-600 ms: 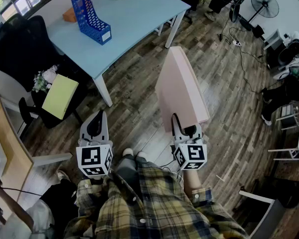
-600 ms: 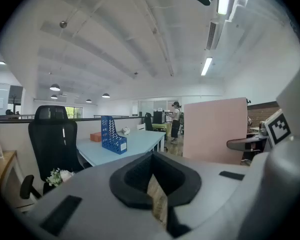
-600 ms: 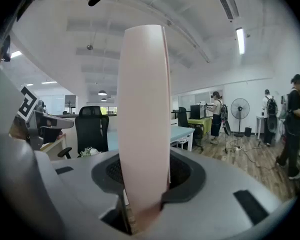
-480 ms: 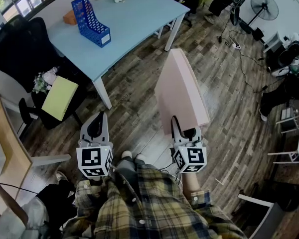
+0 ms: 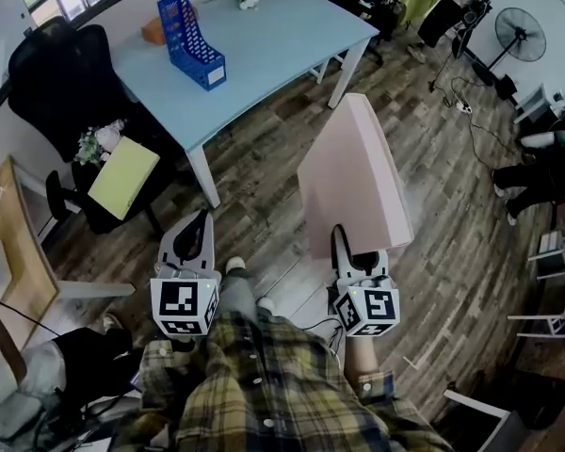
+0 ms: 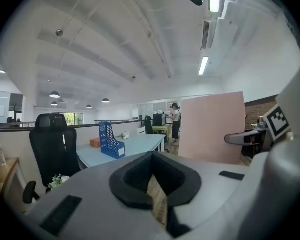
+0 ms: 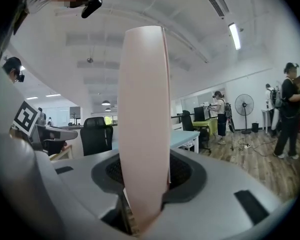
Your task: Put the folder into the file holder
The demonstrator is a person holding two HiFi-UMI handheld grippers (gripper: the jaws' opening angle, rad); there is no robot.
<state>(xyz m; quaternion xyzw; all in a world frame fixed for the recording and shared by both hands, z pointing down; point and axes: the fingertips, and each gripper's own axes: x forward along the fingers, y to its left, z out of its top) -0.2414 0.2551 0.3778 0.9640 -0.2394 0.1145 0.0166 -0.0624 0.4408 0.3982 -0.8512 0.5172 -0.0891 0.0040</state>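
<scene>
Within the right gripper (image 5: 354, 258) stands a flat, smooth pink folder (image 5: 353, 182), clamped; the left gripper (image 5: 196, 230) seems pinched shut.

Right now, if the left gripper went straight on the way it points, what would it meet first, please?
The left gripper would most likely meet the light blue table first, near its closest edge or leg. Nothing shows in between, though depth is hard to judge.
</scene>
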